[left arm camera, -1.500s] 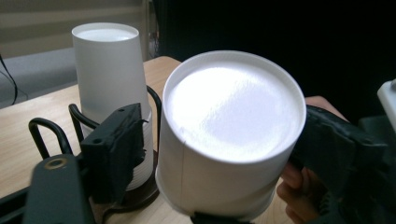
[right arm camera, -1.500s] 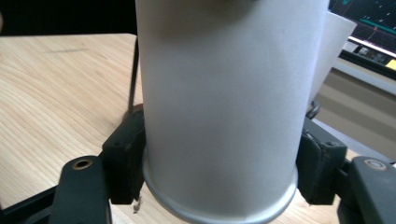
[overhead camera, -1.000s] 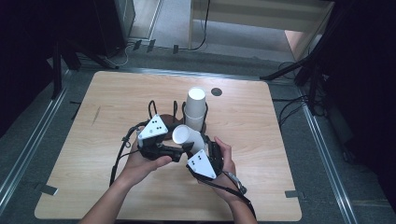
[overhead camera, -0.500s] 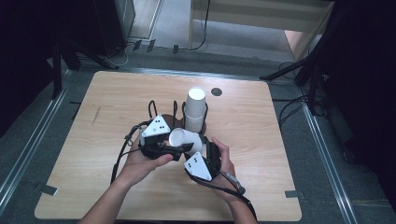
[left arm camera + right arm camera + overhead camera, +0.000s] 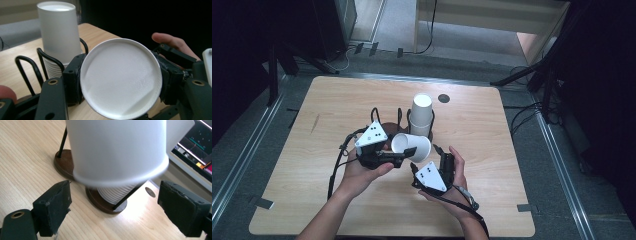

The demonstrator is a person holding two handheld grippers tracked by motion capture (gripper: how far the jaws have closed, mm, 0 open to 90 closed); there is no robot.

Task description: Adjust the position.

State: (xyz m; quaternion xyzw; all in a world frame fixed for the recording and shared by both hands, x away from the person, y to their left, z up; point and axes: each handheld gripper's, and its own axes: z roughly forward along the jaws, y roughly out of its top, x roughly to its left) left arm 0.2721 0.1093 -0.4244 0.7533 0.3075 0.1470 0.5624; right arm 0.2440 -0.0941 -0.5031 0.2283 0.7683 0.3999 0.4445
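One paper cup passes between the tongs above the tabletop, beside the wire cup holder.

The left tongs [image 5: 409,151] have just been closing and now clamp the white cup [image 5: 411,146] on its side, its bottom disc facing their camera. The right tongs [image 5: 117,207] have just been opening; their pads stand wide and clear of the cup. Behind, the stack of cups [image 5: 421,115] stands upside down in the black wire holder [image 5: 404,118]. The tabletop [image 5: 332,105] lies bare toward its left and right edges.
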